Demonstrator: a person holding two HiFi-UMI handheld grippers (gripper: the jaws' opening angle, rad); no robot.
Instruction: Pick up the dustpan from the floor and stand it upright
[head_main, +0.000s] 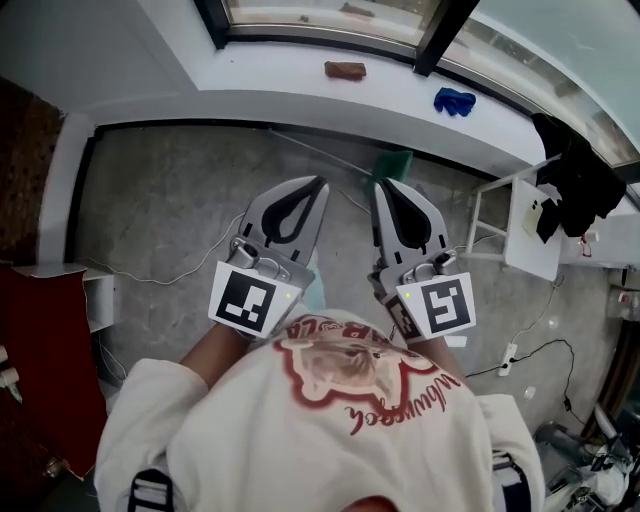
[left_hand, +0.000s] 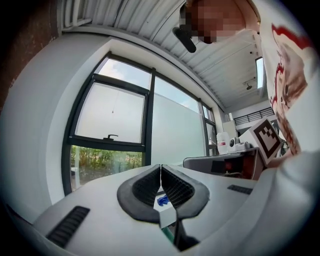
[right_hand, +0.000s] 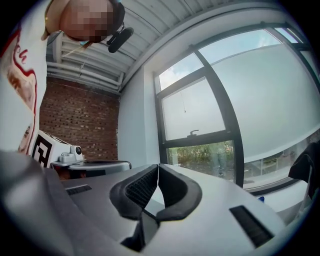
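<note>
A green object (head_main: 393, 164), apparently the dustpan, lies on the grey floor by the foot of the window wall, partly hidden behind my right gripper's tips. Both grippers are held level in front of my chest, side by side, pointing at the window. The left gripper (head_main: 321, 182) is shut with nothing in it; in the left gripper view its pads (left_hand: 160, 166) meet at the tip. The right gripper (head_main: 380, 186) is also shut and empty, its jaws (right_hand: 158, 165) closed together. A sliver of green (left_hand: 170, 232) shows below the left jaws.
A white window sill (head_main: 300, 85) carries a brown block (head_main: 345, 69) and a blue glove (head_main: 455, 100). A white rack (head_main: 520, 225) draped with black cloth (head_main: 578, 178) stands at the right. Cables and a power strip (head_main: 508, 358) lie on the floor. A red surface (head_main: 50, 360) is at the left.
</note>
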